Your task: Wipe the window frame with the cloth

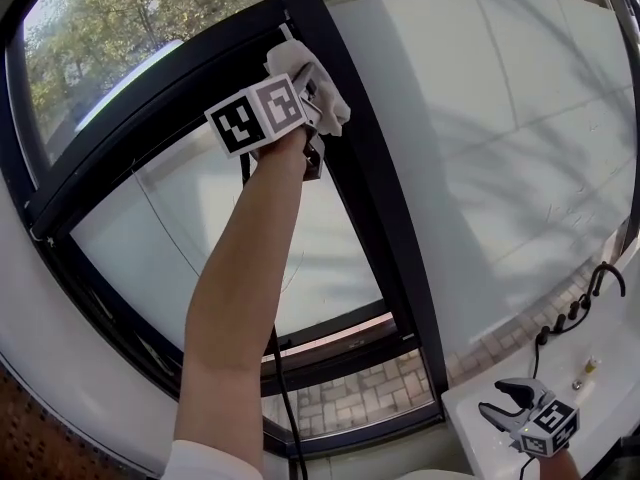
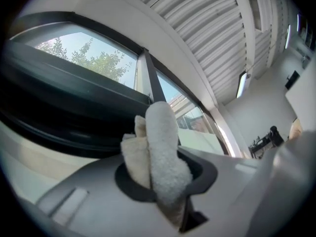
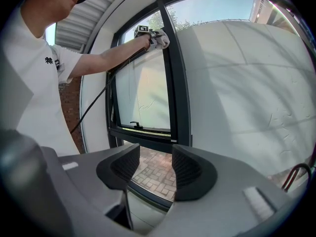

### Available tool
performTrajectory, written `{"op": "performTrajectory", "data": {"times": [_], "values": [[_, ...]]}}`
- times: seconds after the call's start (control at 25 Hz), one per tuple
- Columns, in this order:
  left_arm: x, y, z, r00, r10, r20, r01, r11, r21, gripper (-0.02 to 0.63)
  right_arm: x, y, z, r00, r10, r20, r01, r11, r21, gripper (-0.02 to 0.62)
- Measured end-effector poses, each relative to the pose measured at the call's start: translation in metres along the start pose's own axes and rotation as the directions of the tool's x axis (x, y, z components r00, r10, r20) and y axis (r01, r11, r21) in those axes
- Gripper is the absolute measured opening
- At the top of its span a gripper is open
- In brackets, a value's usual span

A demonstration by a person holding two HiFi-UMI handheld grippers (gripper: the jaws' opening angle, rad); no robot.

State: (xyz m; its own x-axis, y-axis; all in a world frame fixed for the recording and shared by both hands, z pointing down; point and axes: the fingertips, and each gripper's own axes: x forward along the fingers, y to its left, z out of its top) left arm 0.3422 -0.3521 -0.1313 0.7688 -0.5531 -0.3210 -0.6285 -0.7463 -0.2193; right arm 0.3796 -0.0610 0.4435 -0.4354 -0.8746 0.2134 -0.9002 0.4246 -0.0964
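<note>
A white fluffy cloth [image 1: 312,80] is pressed against the black window frame [image 1: 385,248] high on its upright bar. My left gripper [image 1: 305,103] is shut on the cloth [image 2: 160,157], with the arm stretched up to it. The right gripper view shows the cloth [image 3: 161,38] against the same black frame [image 3: 177,88]. My right gripper [image 1: 505,400] hangs low at the bottom right, open and empty, its jaws [image 3: 154,169] apart and facing the window.
A white sill [image 1: 610,368] at the lower right holds black cables and a small bottle. A black cable [image 1: 285,398] hangs from my left arm. Brick paving [image 1: 350,393] shows through the lower pane. The person's white shirt [image 3: 29,83] fills the right gripper view's left.
</note>
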Motion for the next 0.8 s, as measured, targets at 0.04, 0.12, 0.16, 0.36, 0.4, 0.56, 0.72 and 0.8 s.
{"op": "performTrajectory", "data": {"times": [0.04, 0.12, 0.16, 0.36, 0.4, 0.56, 0.72, 0.8], "values": [[0.002, 0.001, 0.006, 1.0, 0.001, 0.0, -0.001, 1.0, -0.001, 0.106, -0.001, -0.001, 0.001, 1.0, -0.002, 0.002, 0.002, 1.0, 0.002, 0.206], [0.004, 0.002, 0.012, 1.0, -0.004, -0.003, 0.004, 1.0, -0.003, 0.106, -0.003, -0.004, 0.002, 1.0, -0.007, 0.008, 0.007, 1.0, 0.003, 0.206], [0.004, 0.002, 0.013, 1.0, -0.009, -0.001, 0.009, 1.0, -0.002, 0.106, -0.004, -0.004, 0.001, 1.0, -0.009, 0.008, 0.009, 1.0, 0.005, 0.206], [-0.016, -0.005, 0.015, 0.997, -0.049, 0.051, 0.049, 0.999, 0.01, 0.106, -0.002, -0.001, -0.006, 1.0, 0.005, -0.011, -0.005, 1.0, 0.014, 0.206], [-0.025, -0.009, 0.014, 0.996, -0.065, 0.063, 0.064, 0.998, 0.019, 0.106, 0.001, 0.001, -0.005, 1.0, 0.011, -0.013, -0.01, 1.0, 0.014, 0.206], [-0.074, -0.03, 0.001, 0.985, -0.148, 0.09, 0.139, 0.985, 0.103, 0.106, 0.019, 0.011, 0.011, 0.999, 0.051, 0.006, -0.051, 0.998, -0.022, 0.204], [-0.149, -0.05, -0.048, 0.978, -0.2, 0.056, 0.181, 0.953, 0.243, 0.106, 0.045, 0.028, 0.02, 0.994, 0.112, -0.013, -0.113, 0.992, -0.049, 0.201], [-0.192, -0.053, -0.092, 0.978, -0.208, 0.012, 0.194, 0.933, 0.303, 0.106, 0.065, 0.042, 0.024, 0.989, 0.148, -0.018, -0.148, 0.987, -0.055, 0.199]]}}
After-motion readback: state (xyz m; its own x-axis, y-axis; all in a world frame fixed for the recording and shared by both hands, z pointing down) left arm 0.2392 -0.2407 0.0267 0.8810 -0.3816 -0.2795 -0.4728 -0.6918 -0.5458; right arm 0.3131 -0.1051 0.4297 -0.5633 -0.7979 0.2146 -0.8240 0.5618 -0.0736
